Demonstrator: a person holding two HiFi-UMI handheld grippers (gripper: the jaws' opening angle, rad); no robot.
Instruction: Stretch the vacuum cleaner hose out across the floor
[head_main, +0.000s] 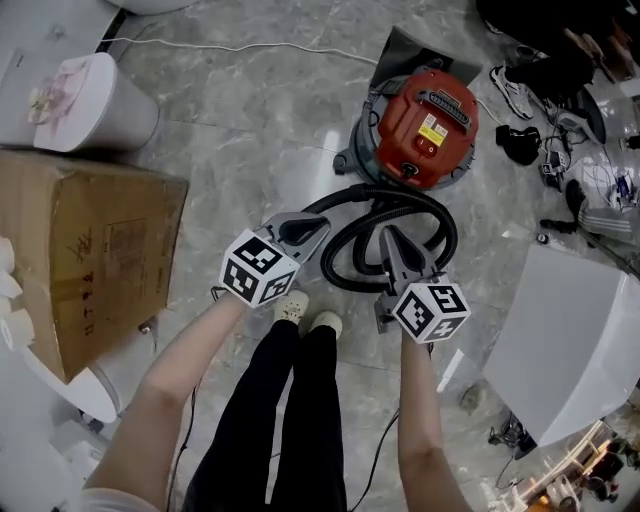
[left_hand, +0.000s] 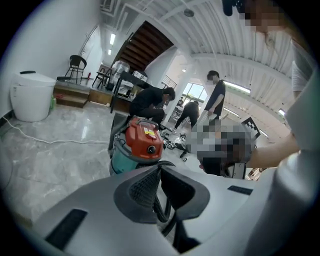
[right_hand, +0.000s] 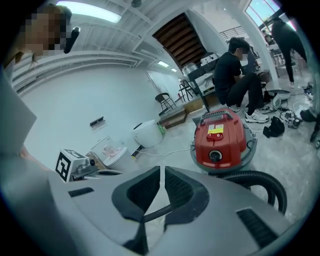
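Vacuum cleaner hose (head_main: 410, 192) lies coiled on the floor (head_main: 250, 130), right in front of the red vacuum cleaner (head_main: 428, 128). Left gripper (head_main: 320, 224) and right gripper (head_main: 386, 236) hang over the coil, jaws closed, gripping nothing.

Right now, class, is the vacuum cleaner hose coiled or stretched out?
Coiled: the black hose lies in loops on the floor beside the red vacuum cleaner.
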